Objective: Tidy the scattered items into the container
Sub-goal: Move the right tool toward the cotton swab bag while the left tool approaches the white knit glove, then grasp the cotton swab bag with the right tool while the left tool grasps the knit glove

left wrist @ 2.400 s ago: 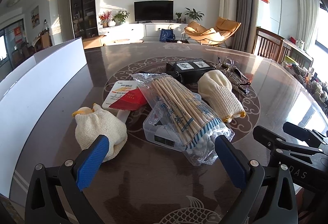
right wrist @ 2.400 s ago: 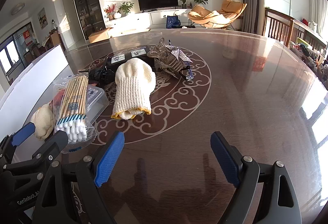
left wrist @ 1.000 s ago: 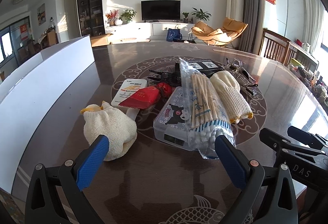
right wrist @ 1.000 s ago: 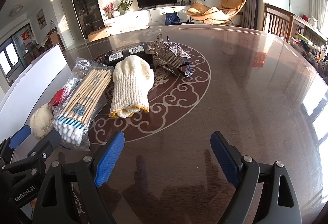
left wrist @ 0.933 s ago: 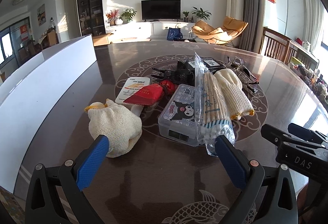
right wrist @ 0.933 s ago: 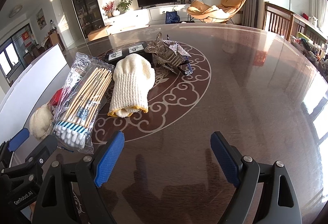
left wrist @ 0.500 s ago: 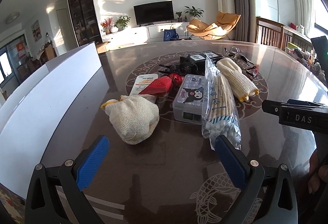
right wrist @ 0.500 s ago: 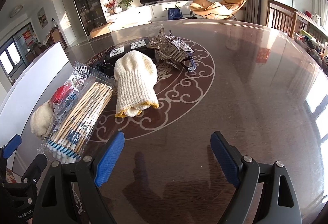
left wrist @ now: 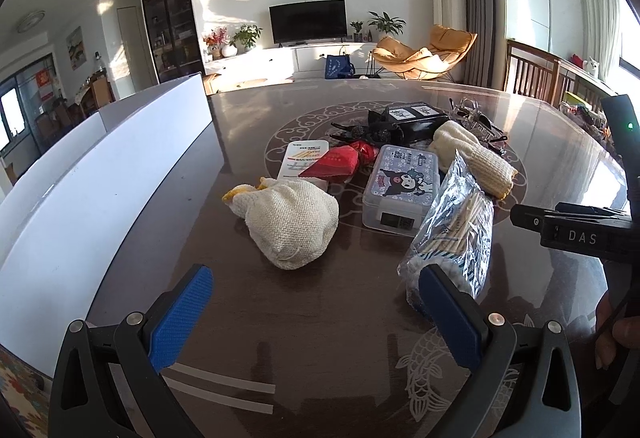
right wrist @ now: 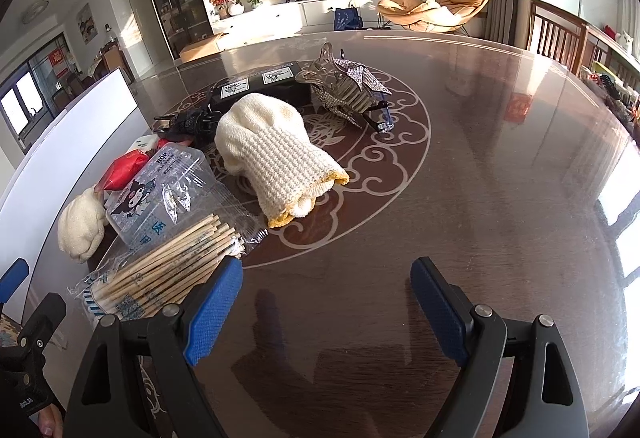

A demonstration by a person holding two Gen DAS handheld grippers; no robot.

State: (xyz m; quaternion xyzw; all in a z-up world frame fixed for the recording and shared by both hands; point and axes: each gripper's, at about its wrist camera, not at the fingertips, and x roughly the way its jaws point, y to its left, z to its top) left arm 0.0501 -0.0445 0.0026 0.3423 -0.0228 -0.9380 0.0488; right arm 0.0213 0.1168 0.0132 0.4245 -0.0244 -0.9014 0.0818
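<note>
While both grippers hang spread and empty, nothing looks binned yet; left gripper sits bottom centre of its view, right gripper likewise; white container runs along the left edge, its inside hidden. All items lie on the table: balled glove centre, swab pack just right of it and leaning on the clear box, second glove mid-frame in the right view, red packet, black box, hair clip. Judgement: task barely started; every piece left to move.
</note>
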